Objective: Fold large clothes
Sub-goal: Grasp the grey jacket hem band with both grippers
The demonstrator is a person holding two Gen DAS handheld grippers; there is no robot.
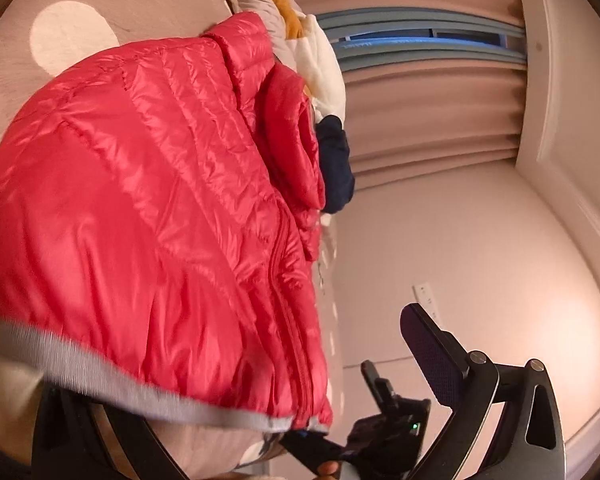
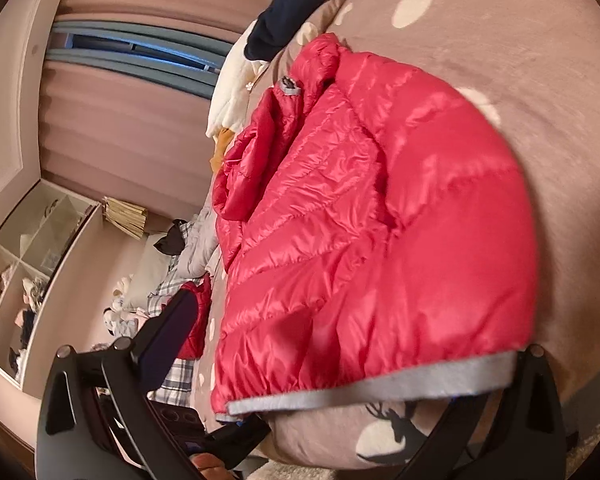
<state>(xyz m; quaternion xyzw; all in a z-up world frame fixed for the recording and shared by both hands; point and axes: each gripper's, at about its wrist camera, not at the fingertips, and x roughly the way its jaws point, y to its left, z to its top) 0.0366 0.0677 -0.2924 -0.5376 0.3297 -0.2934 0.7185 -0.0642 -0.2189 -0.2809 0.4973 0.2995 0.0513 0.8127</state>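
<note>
Grey hem band (image 2: 364,390) lower centre: firmest hold. Red puffer jacket (image 2: 360,220) light, soft, slippery. Right gripper (image 2: 340,364) spread; left gripper (image 1: 240,364) apparently spread, one finger hidden.

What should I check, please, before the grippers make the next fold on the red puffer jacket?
1. Red jacket lies on the bedspread: ok.
2. Grey hem faces the grippers: ok.
3. Left gripper open, hem between its fingers: ok.
4. Right gripper open: ok.
5. Jacket flat: not ok, sleeve bunched near collar.
6. Zip fully closed: cannot tell.
</note>
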